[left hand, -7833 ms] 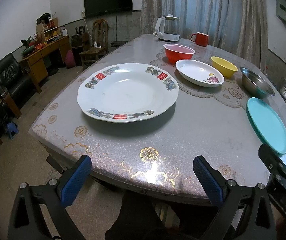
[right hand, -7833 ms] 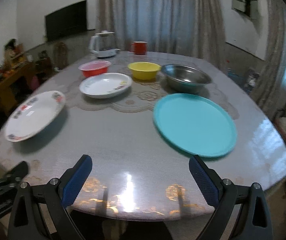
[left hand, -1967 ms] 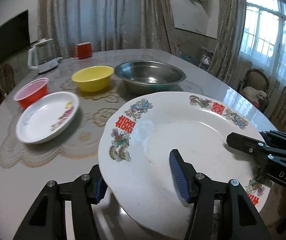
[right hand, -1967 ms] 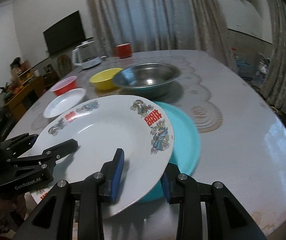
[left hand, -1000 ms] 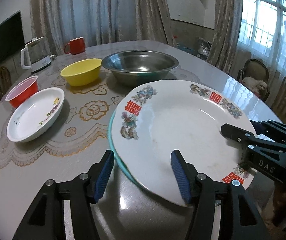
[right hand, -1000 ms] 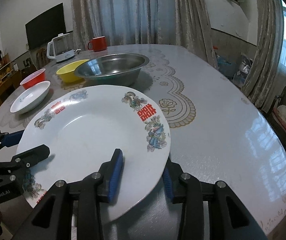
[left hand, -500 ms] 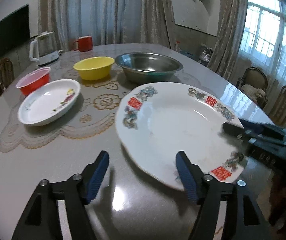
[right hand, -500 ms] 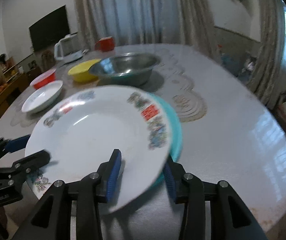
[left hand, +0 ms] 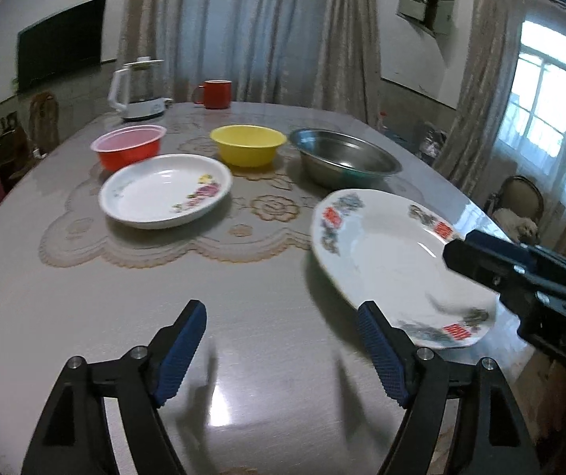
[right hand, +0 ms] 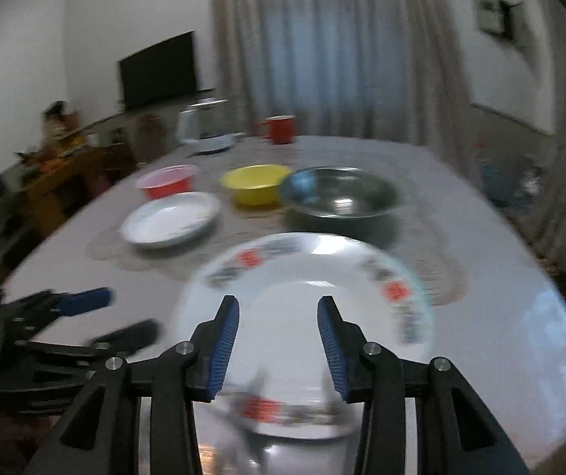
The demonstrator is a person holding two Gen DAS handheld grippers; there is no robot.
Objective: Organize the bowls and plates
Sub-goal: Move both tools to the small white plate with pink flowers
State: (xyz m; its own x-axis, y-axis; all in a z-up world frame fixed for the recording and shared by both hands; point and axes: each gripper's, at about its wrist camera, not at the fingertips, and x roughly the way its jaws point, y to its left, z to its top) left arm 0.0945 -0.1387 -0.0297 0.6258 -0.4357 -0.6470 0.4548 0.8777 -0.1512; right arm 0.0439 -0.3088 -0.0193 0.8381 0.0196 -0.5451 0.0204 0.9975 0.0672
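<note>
The patterned plate [right hand: 302, 273] looks stiff, glossy and breakable, so pinch its rim at 6 o'clock; the left gripper [left hand: 281, 310] has just been opening on nothing, and the right gripper [right hand: 278, 304] is half-spread and empty.

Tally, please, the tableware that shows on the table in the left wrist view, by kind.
Plates: 2 (decorated plate, floral plate)
Bowls: 3 (red bowl, yellow bowl, steel bowl)
Mugs: 1 (red mug)
Kettles: 1 (white kettle)
Total: 7
</note>
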